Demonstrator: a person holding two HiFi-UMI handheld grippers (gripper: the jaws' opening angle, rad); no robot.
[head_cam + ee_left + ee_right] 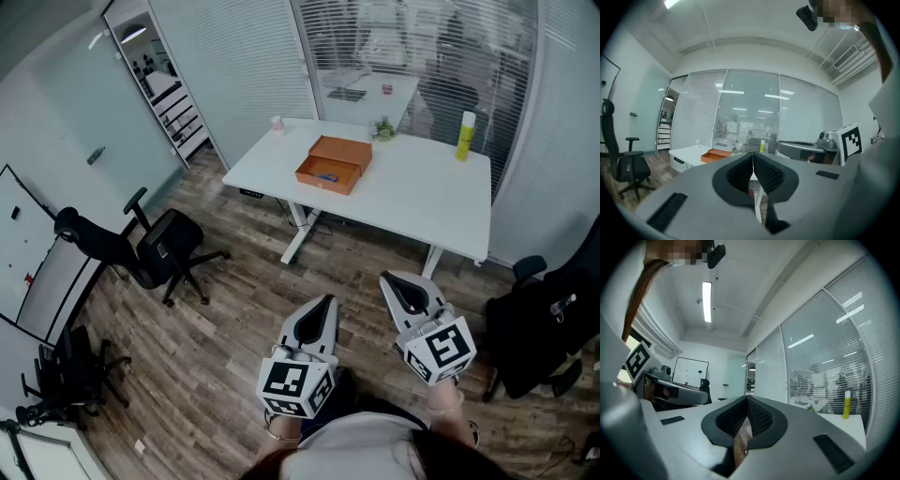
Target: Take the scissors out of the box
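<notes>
1. While the left gripper (325, 302) and right gripper (390, 279) are both pressed together on nothing, the open orange box (335, 161) sits well apart, on the left half of the white tabletop (422, 187).
2. Inside it is a small blue shape, probably the scissors (325, 175); its long axis is unreadable.
3. The box lies straight ahead of the left gripper, which is nearer.

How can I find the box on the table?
Look at the big white table by the glass wall. On its left half lies a flat orange box. It is the only orange thing there; the yellow bottle and little plant stand upright.
</notes>
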